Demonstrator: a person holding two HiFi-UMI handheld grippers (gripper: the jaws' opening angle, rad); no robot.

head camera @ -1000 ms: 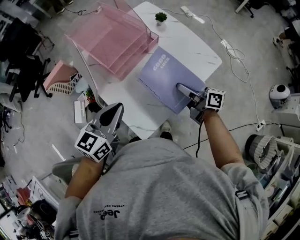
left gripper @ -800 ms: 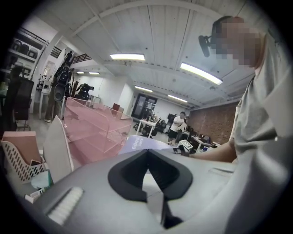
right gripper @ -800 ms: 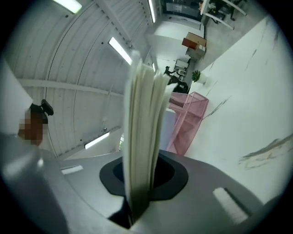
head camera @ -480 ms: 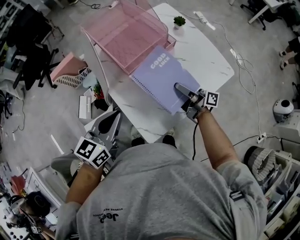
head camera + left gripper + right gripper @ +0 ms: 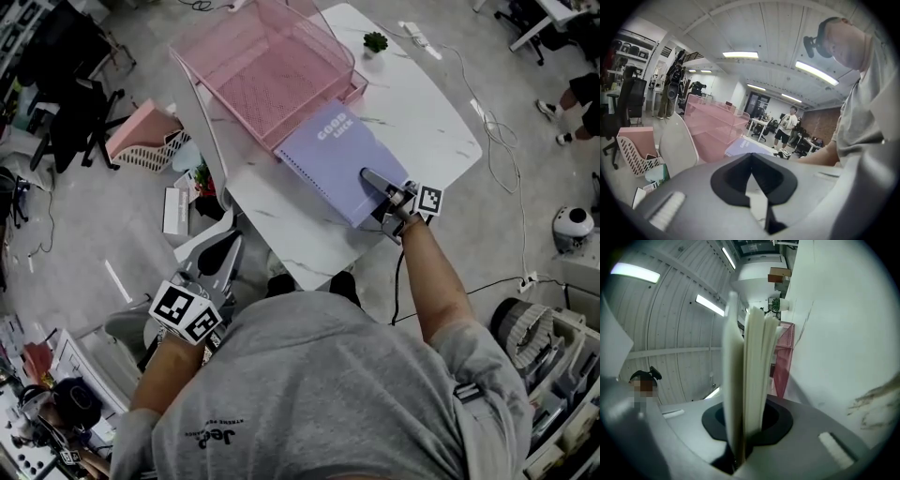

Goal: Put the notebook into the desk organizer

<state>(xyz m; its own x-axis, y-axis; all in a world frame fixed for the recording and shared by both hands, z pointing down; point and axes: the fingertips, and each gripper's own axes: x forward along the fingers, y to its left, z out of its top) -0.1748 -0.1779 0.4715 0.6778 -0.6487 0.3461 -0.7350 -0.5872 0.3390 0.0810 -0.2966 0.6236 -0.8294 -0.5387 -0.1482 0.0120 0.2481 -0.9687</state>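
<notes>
Desk organizer (image 5: 267, 70): pink mesh, stacked trays, at far-left end of white table (image 5: 431, 122).
Notebook (image 5: 333, 155): lilac, spiral-bound, cover up w/ "GOOD LUCK"; over the table, far edge at the organizer's front; can't tell if it is inside.
R gripper (image 5: 370, 176): fingers pinching the Notebook's near-right edge; right gripper view shows the page block (image 5: 757, 371) upright btwn the jaws (image 5: 745, 427).
L gripper (image 5: 228, 248): off the table, low at left by the person's body; fingers pressed together, nothing btwn them (image 5: 751, 159).
Potted plant (image 5: 375, 41): small, on the table, right of the organizer.
</notes>
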